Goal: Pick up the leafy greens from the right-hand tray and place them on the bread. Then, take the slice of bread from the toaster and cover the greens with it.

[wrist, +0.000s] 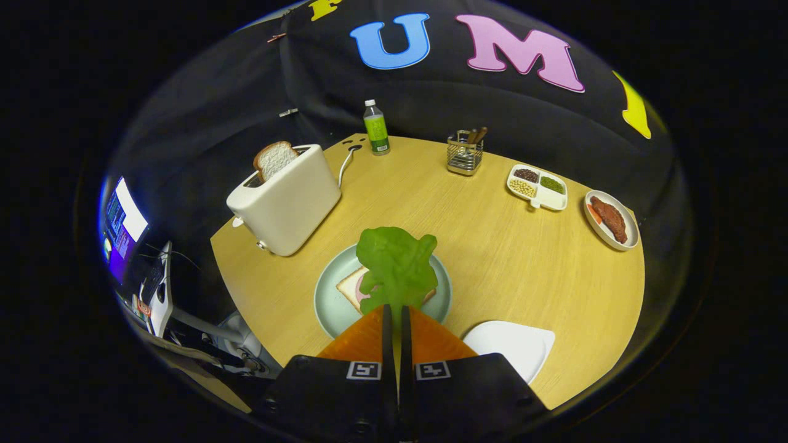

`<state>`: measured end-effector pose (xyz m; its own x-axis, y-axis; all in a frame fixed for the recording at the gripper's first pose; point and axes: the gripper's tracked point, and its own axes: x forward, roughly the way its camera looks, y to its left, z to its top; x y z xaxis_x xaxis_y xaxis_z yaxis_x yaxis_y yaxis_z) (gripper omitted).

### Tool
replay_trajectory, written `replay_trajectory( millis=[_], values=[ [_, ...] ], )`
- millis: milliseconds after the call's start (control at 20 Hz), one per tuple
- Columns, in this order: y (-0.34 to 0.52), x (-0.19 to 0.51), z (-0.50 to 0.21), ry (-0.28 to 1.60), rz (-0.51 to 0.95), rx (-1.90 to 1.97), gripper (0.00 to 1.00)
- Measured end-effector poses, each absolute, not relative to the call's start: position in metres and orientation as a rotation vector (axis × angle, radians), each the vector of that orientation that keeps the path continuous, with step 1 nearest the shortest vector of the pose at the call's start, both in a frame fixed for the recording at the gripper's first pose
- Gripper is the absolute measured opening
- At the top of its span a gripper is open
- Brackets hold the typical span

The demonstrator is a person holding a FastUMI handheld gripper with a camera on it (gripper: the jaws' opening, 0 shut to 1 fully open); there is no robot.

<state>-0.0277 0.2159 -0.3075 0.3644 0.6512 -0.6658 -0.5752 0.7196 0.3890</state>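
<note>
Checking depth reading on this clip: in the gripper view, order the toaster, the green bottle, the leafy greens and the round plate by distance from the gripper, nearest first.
1. Leafy greens, pinched between the fingers of the gripper.
2. Round plate, just ahead of the fingers, under the greens, holding bread.
3. Toaster, beyond the plate, to its left.
4. Green bottle, at the table's far edge, behind the toaster.

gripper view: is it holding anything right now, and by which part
Yes. The gripper is shut on the leafy greens, pinching the narrow stem end, with the leaf spreading ahead of the fingers above the bread on the plate.
</note>
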Motion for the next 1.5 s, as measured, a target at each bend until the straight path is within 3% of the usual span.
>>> replay_trajectory(
  millis=[400,500,700,800,1350,1500],
  values=[
    [0.259,-0.014,-0.333,0.943,0.695,0.085,0.06],
    [0.259,-0.007,-0.345,0.960,0.632,0.075,0.12],
    [0.263,0.000,-0.342,0.932,0.580,0.091,0.51],
    [0.264,0.009,-0.320,0.840,0.562,0.126,0.81],
    [0.262,0.023,-0.120,0.344,0.593,0.077,0.74],
    [0.277,0.022,-0.061,0.231,0.635,0.065,0.78]
  ],
)
